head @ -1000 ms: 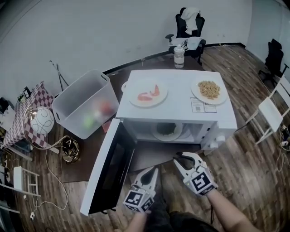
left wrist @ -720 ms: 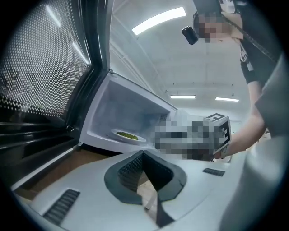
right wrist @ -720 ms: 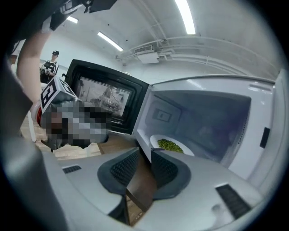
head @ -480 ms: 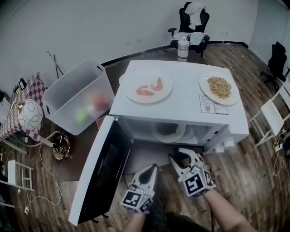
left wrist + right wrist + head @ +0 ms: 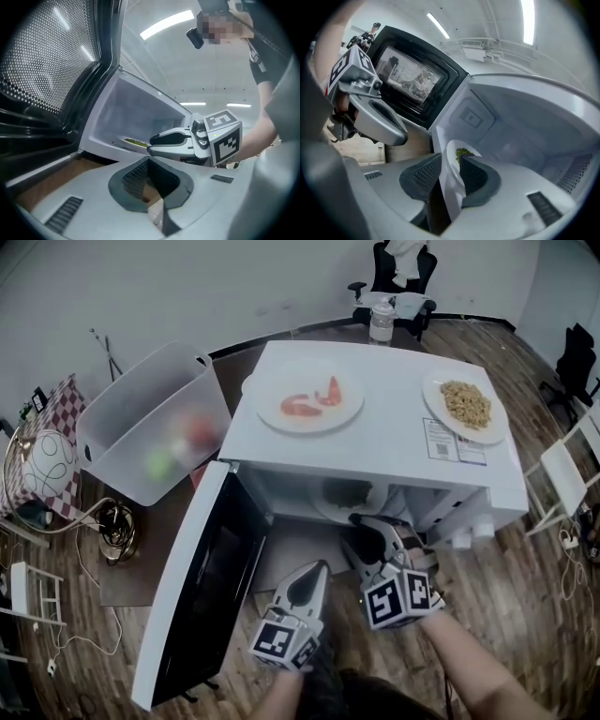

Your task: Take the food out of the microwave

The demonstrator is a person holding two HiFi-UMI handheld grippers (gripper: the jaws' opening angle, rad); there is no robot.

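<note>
Reach-in step: the right claw (image 5: 450, 180), whose jaws have just been opening, straddles the rim of the plate of greens (image 5: 451, 157) inside the microwave (image 5: 384, 442) without pinching it. The left claw (image 5: 302, 589) is closed and empty. Next: pinch the rim, then draw it out level.

Grey hand-held grippers (image 5: 317, 568) (image 5: 373, 525) carry black-white marker cubes (image 5: 281, 645) (image 5: 398, 596).

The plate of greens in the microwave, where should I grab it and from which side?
Probably grip the plate by its near rim, the edge facing the open door, coming in level from the front. It lies flat inside the microwave, whose walls close off the other sides, and the greens sit in the middle, leaving that rim bare.
</note>
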